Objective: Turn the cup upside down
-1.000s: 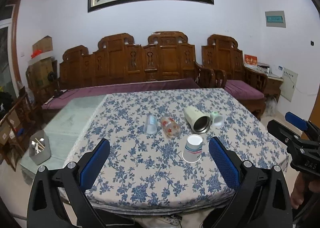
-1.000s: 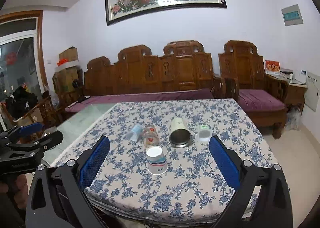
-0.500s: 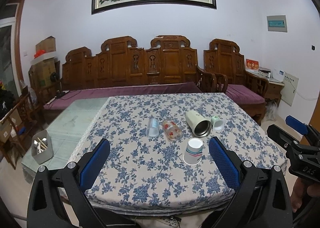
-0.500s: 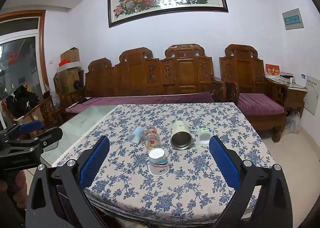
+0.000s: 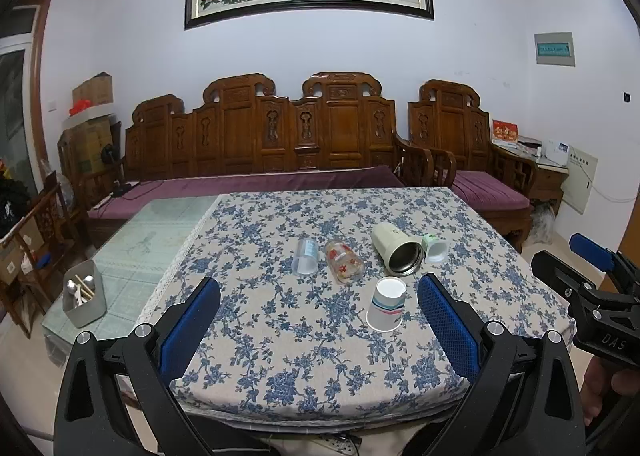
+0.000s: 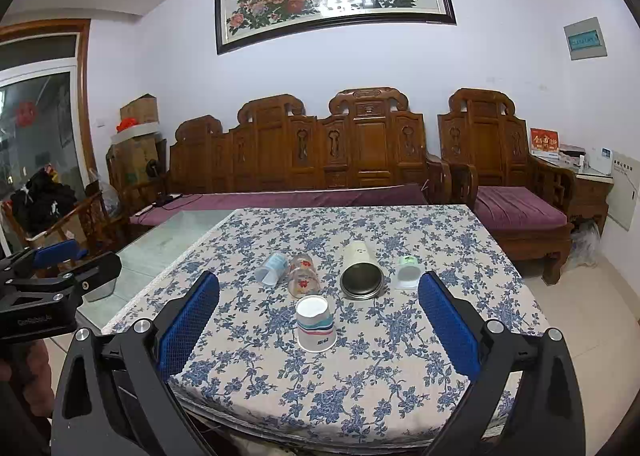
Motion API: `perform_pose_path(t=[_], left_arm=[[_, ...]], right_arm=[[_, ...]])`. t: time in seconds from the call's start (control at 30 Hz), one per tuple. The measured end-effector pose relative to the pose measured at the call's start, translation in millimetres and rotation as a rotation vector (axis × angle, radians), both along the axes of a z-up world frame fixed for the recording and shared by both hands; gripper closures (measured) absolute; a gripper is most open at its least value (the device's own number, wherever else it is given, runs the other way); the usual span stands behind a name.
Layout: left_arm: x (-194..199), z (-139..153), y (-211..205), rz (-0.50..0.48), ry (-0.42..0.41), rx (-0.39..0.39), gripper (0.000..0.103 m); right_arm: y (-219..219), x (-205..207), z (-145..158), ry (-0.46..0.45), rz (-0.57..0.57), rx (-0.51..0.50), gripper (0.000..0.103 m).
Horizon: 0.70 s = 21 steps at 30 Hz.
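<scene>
— looking at our paper cup [image 6: 316, 323]: it stands rim-down near the table's [image 6: 400, 396] front edge, axis vertical.
— both grippers hang wide apart, empty; our right gripper [image 6: 318, 330] faces it squarely, our left gripper [image 5: 319, 330] sees it rightward.

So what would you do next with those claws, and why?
Probably bring the right gripper forward toward the metal-lined cup, fingers wide. It lies on its side, while the paper cup already stands mouth down, and both grippers are open, holding nothing.
</scene>
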State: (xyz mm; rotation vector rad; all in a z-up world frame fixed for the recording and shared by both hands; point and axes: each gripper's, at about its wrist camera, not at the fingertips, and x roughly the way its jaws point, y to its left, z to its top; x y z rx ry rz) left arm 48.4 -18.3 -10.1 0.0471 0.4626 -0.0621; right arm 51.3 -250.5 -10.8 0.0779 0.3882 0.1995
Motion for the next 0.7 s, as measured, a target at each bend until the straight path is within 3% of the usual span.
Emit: perform_pose_path(t=[0.7], left_arm=[[0.2,0.4,0.1,0.003,-0.001,0.003,0.008]], right_arm=[[1.8,-1.0,-0.2,-0.007,0.002,0.003,0.003]])
